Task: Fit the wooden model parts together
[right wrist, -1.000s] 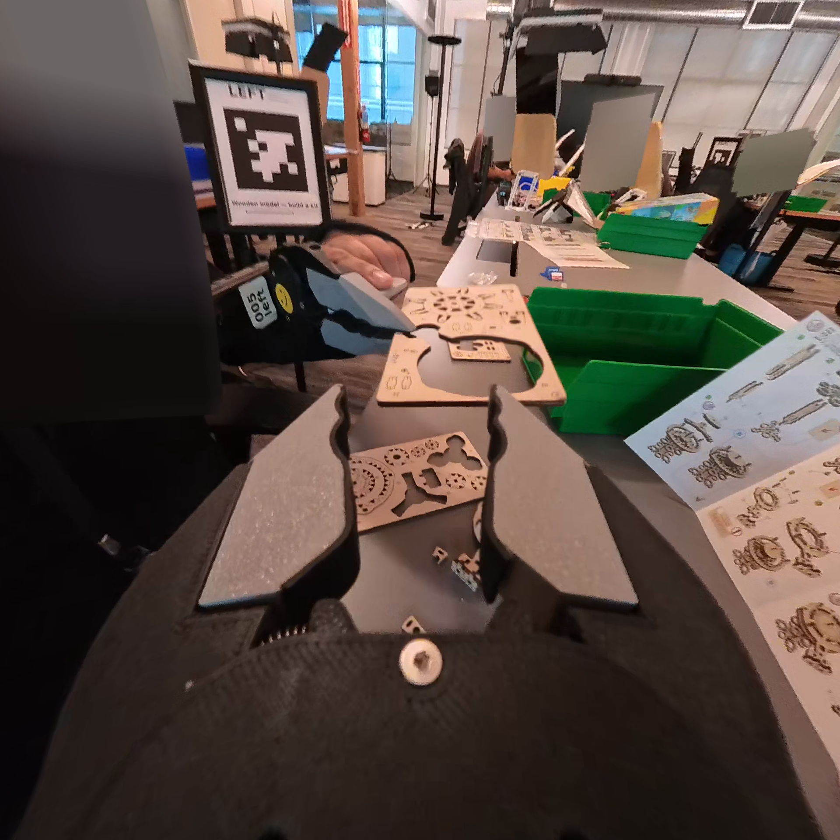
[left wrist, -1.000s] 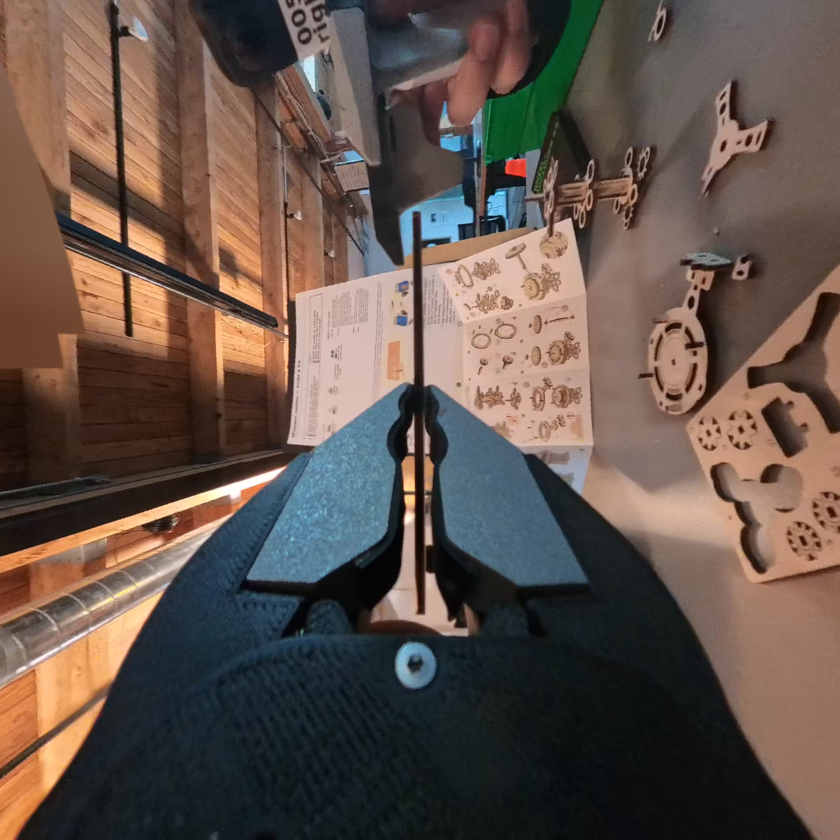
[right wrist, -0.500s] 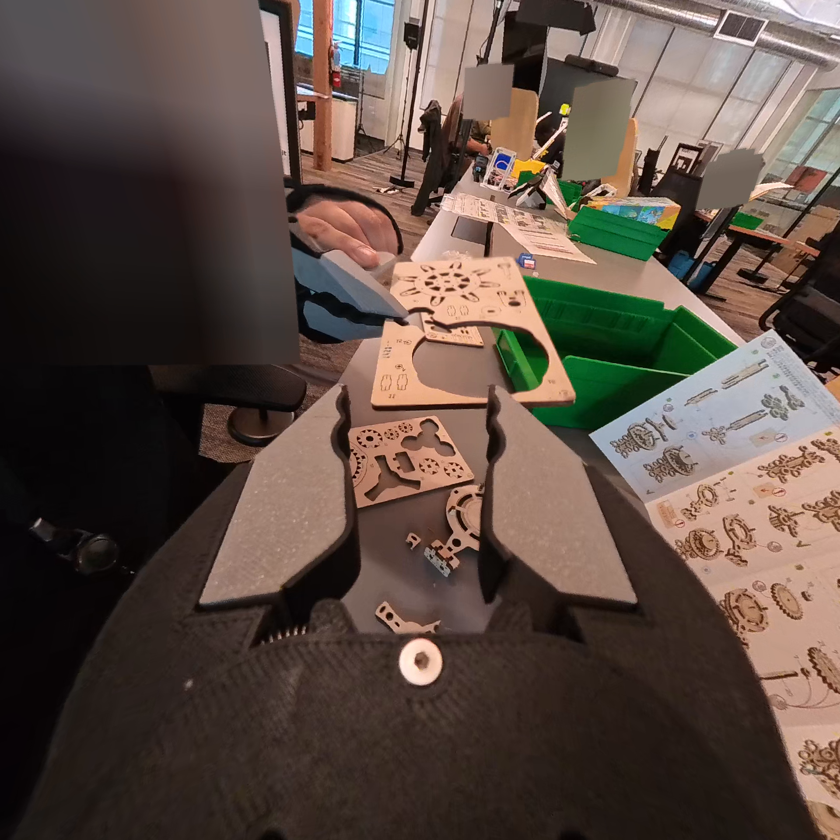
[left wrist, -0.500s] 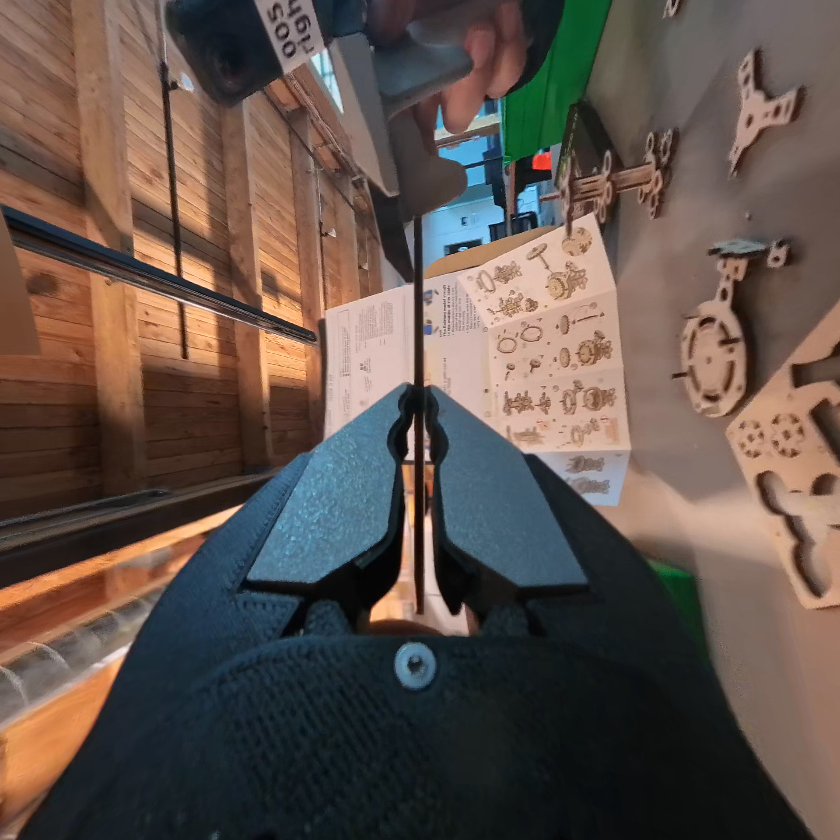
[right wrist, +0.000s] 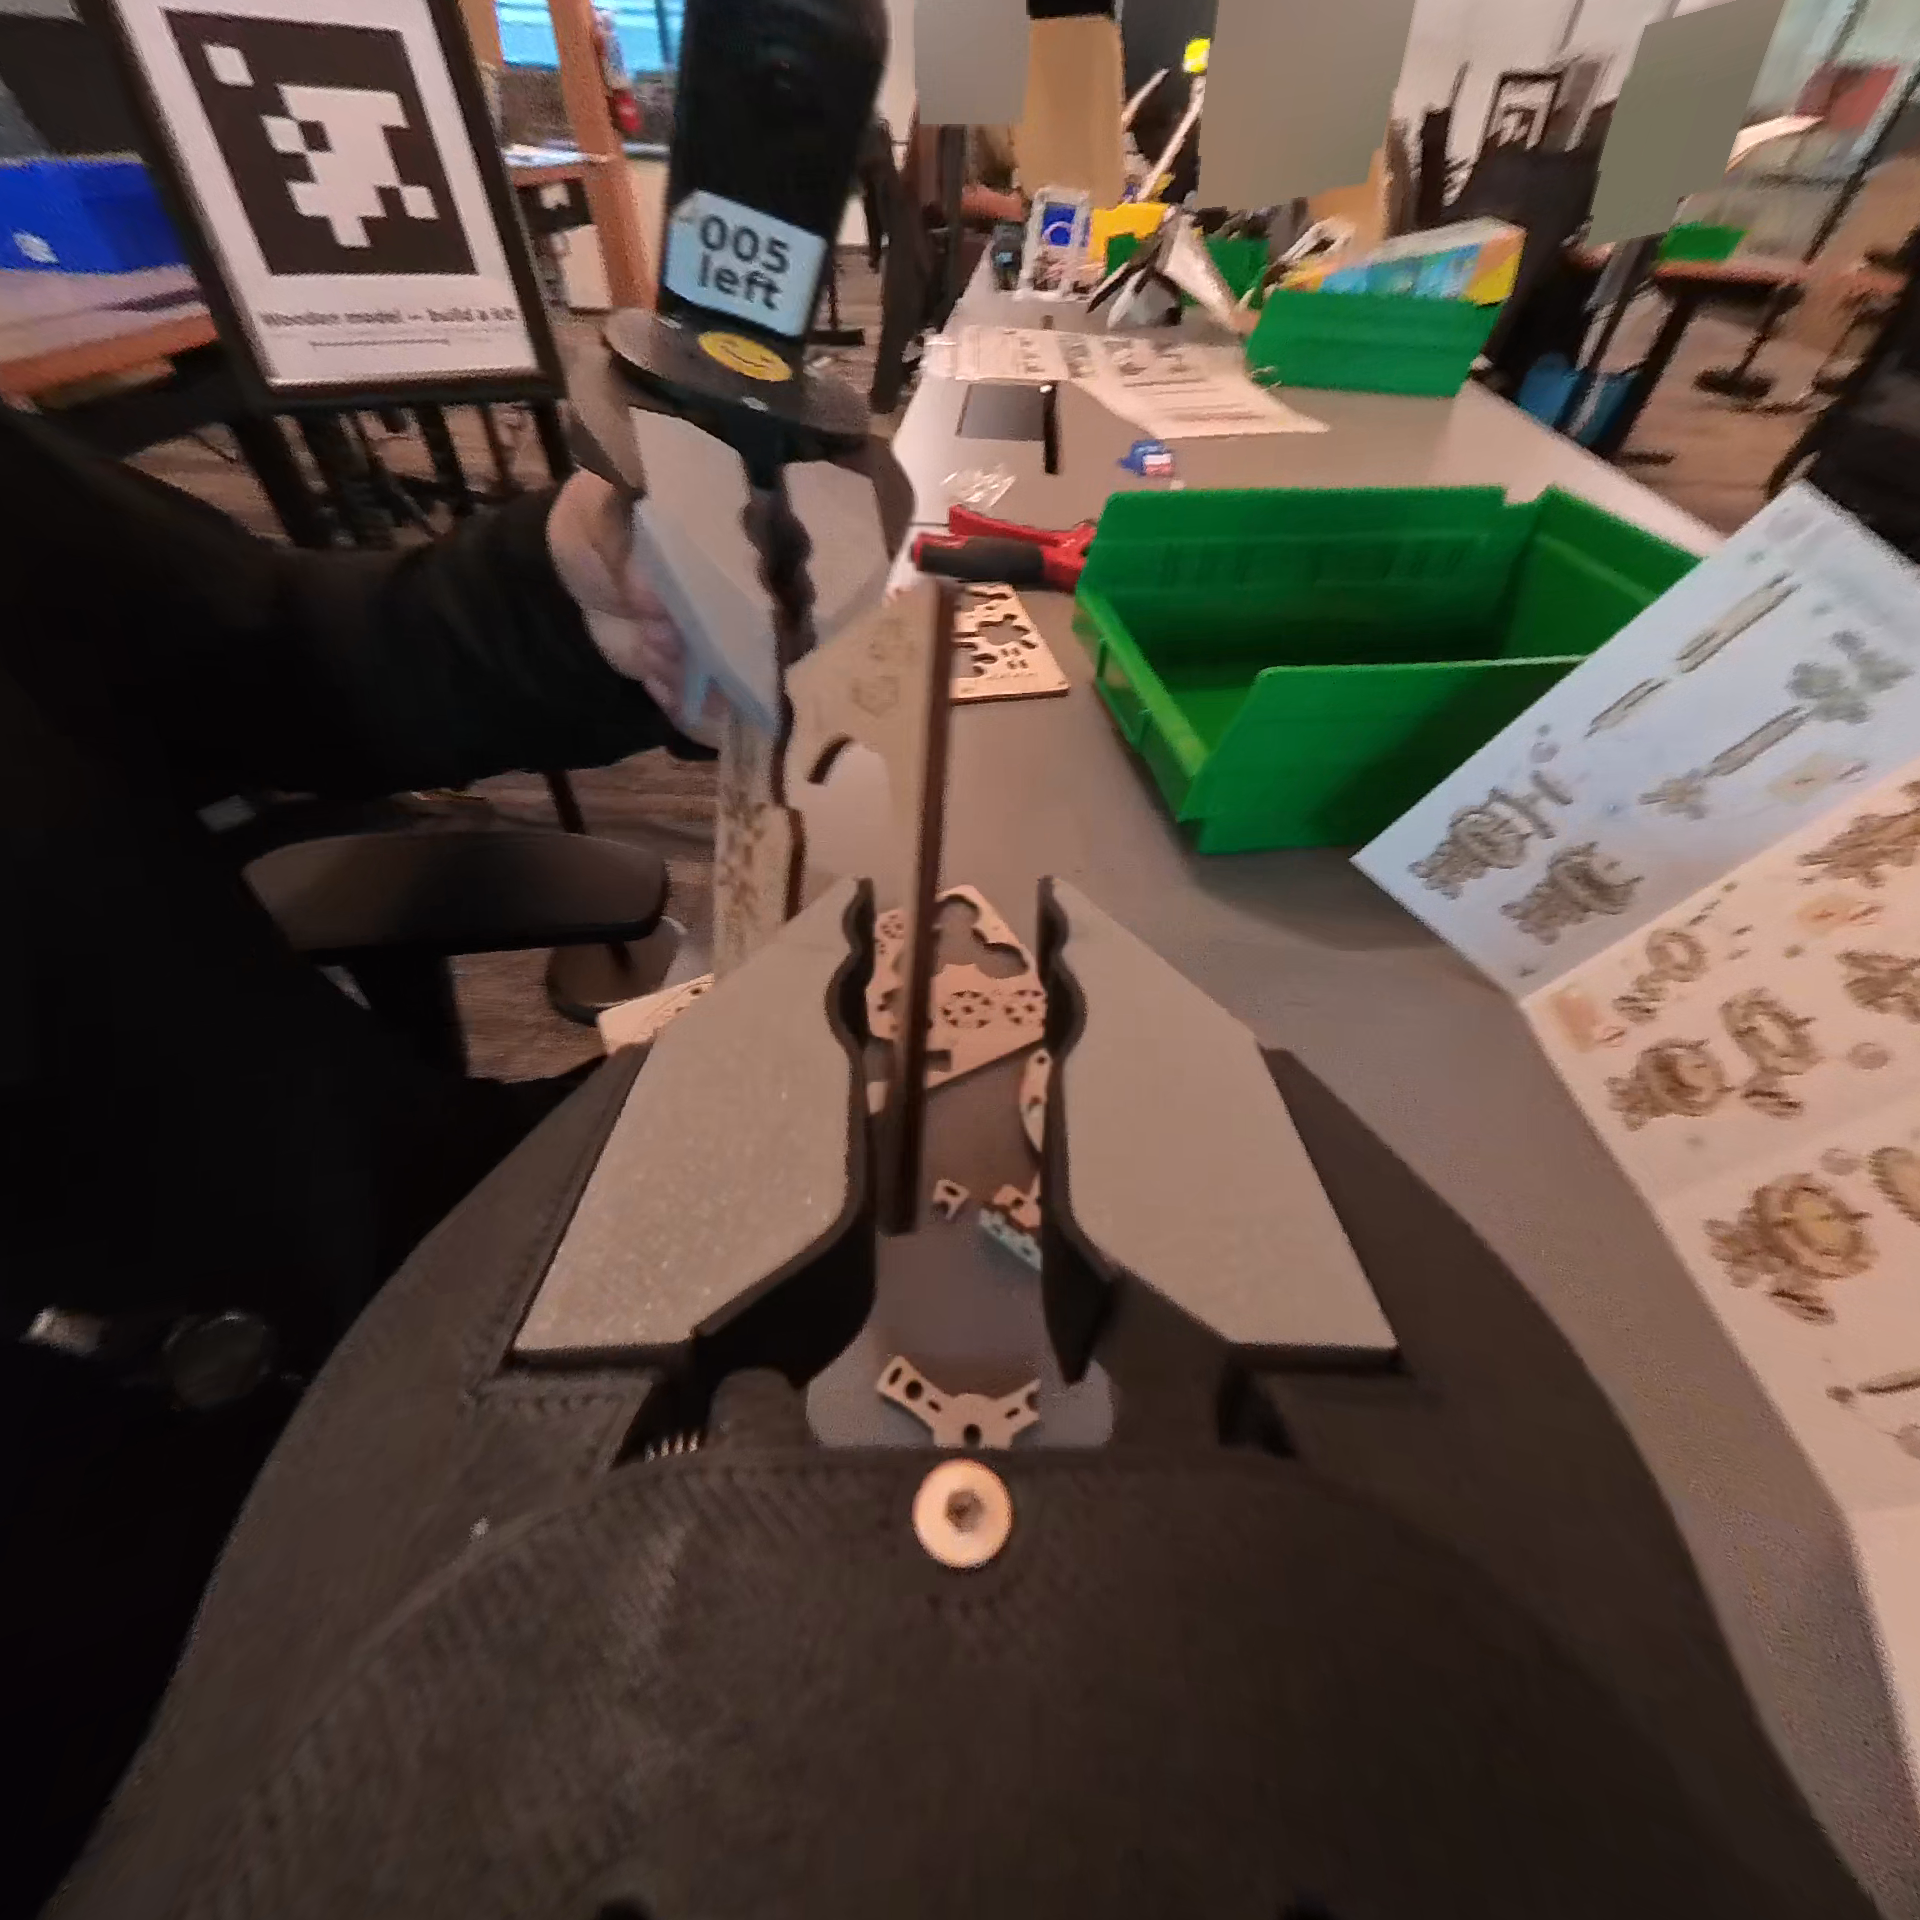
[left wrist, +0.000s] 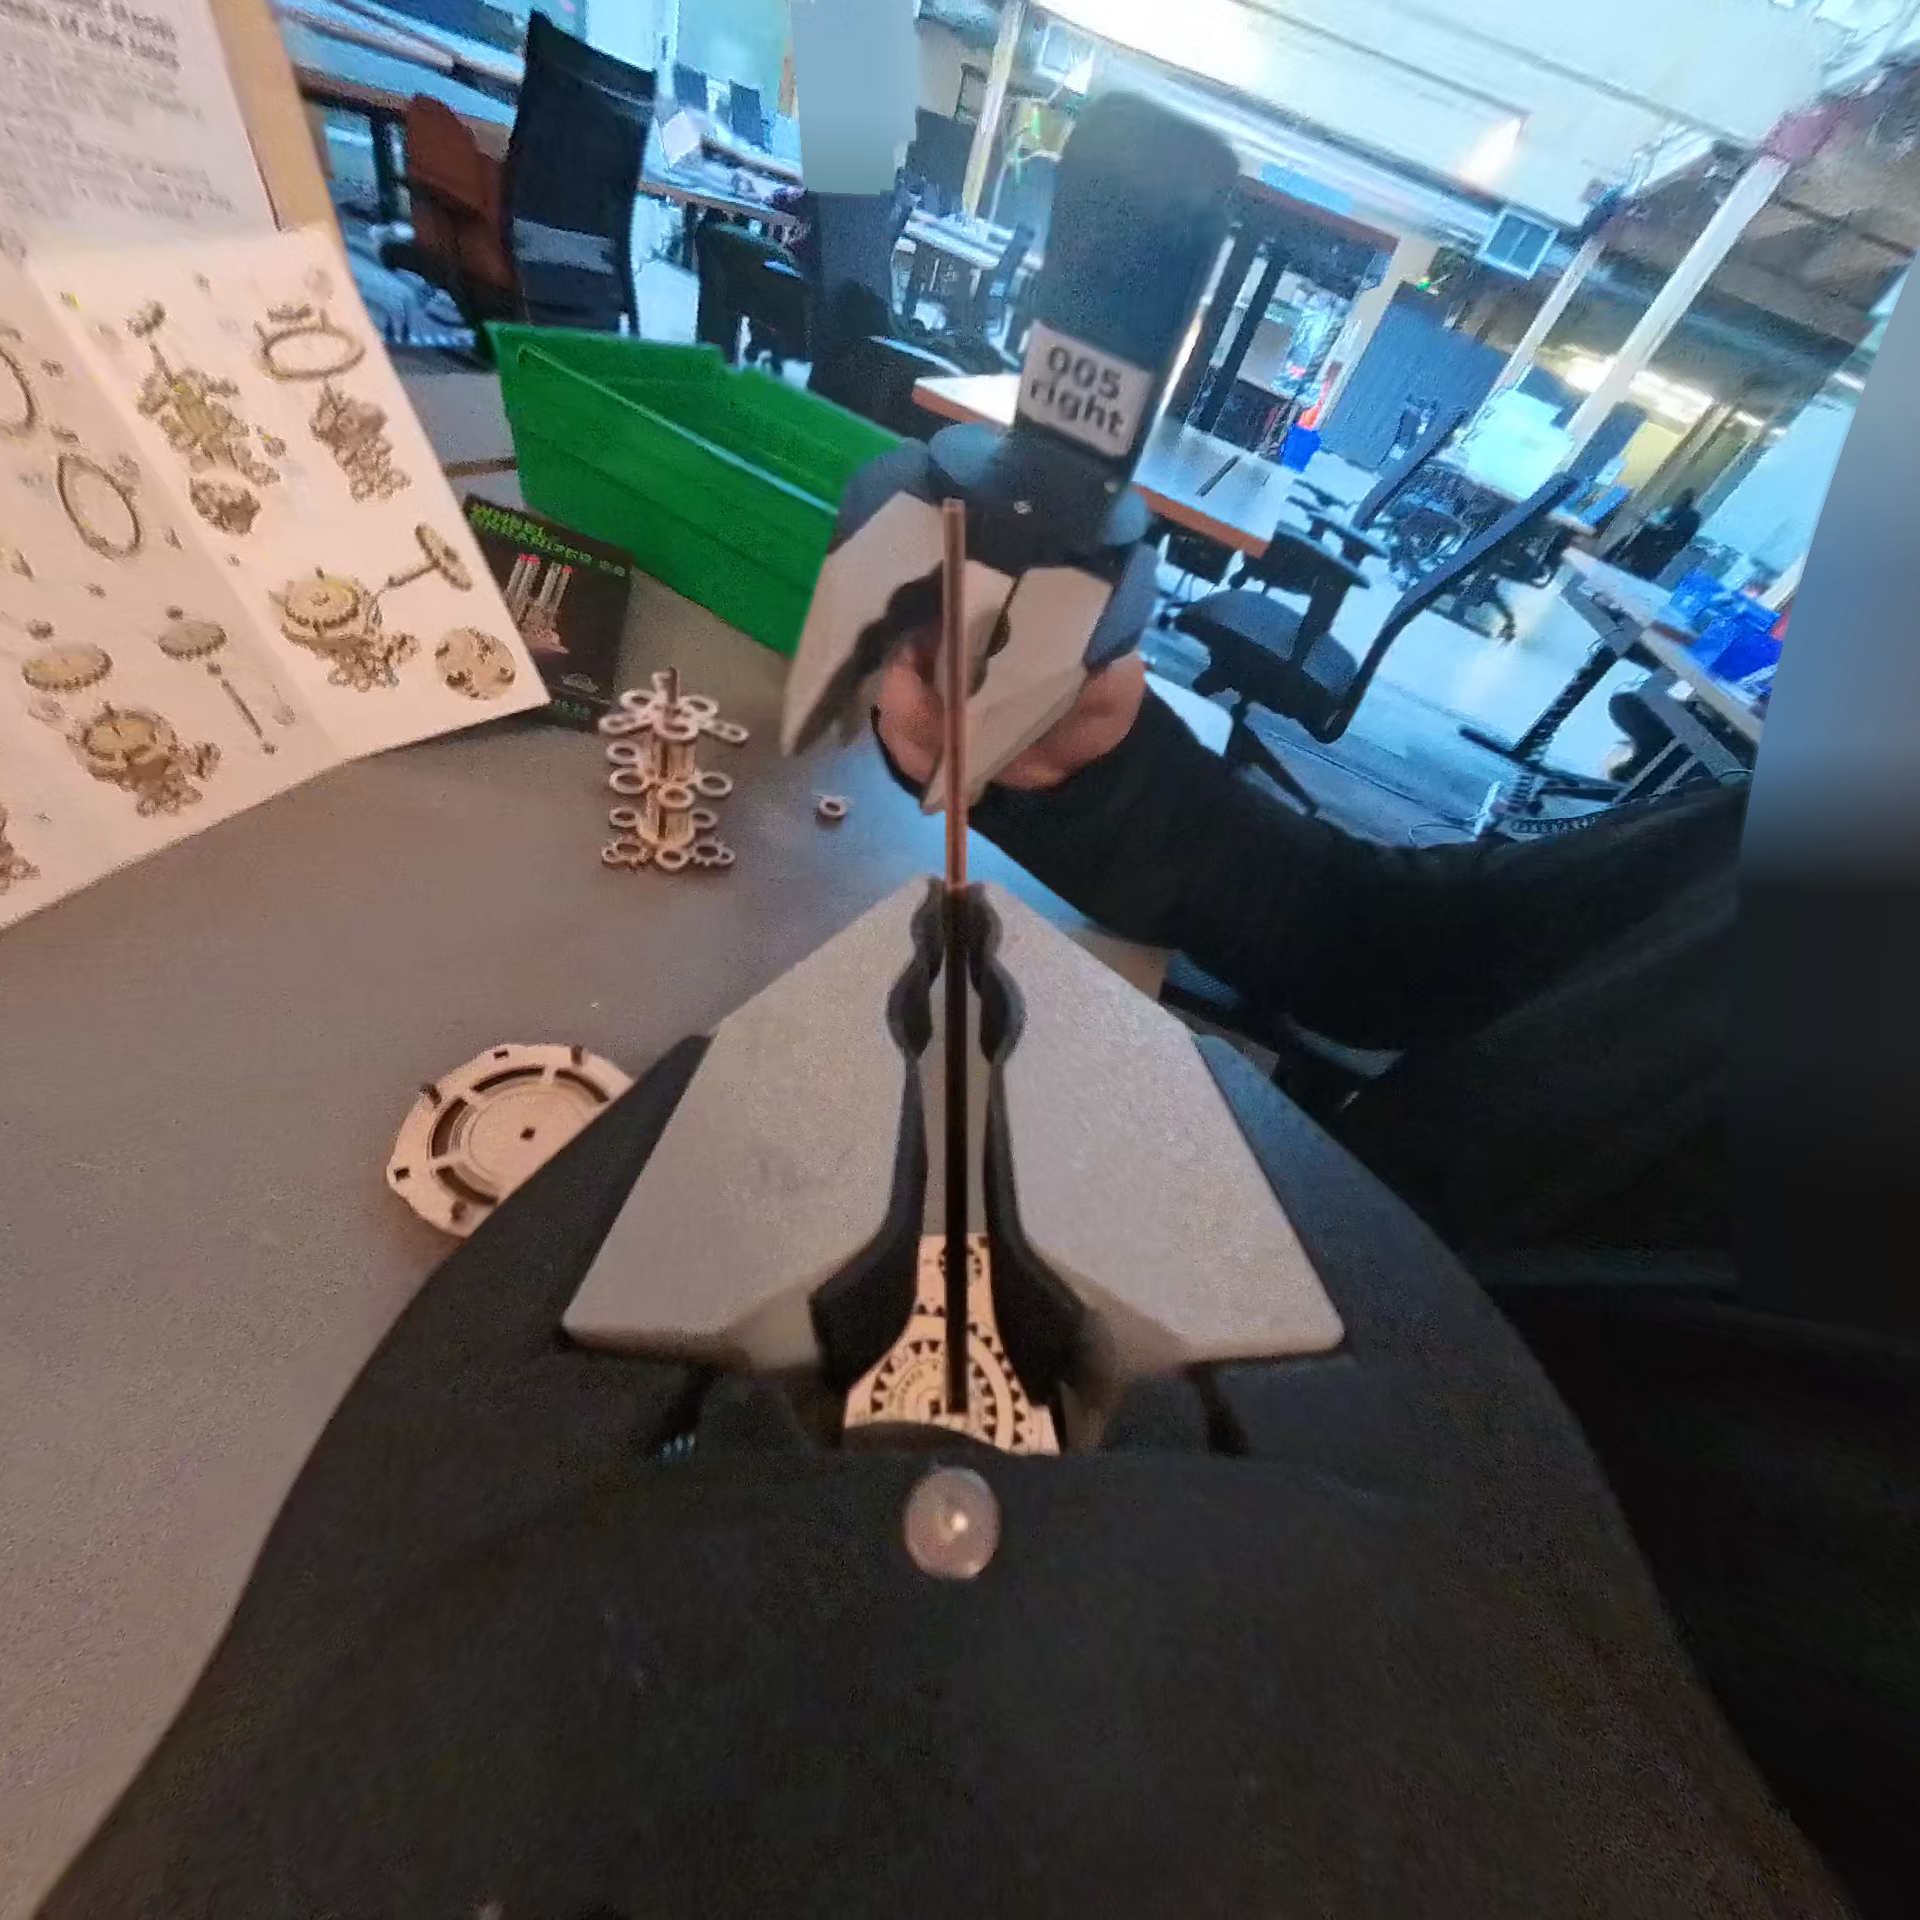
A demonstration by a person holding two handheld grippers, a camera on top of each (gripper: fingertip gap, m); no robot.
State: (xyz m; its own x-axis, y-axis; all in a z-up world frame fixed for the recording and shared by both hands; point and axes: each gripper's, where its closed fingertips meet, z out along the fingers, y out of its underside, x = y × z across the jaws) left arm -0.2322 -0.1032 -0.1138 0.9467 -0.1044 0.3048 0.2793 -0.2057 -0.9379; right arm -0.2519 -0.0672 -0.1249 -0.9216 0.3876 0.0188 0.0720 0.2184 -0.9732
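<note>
My left gripper is shut on a thin wooden parts sheet, held upright above the grey table and seen edge-on. My right gripper is open, and the sheet's edge runs between its fingers without touching them. The left wrist view shows the right gripper facing me, open around the sheet's far end. The right wrist view shows the left gripper clamping the sheet from the far left. A gear tower assembly and a round wooden part stand on the table.
A cut-out wooden sheet and small loose parts lie under my right gripper. Another sheet, a red-handled tool and a green bin are beyond. Instruction sheets lie to the right. A person's sleeve is at left. Across from one pair of fingers to the other is roughly 5 cm. The gear tower assembly is about 15 cm from my right fingertips and 20 cm from my left.
The left gripper has turned the sheet from flat to upright. The right gripper has moved in, so the sheet's edge now lies between its open fingers.
</note>
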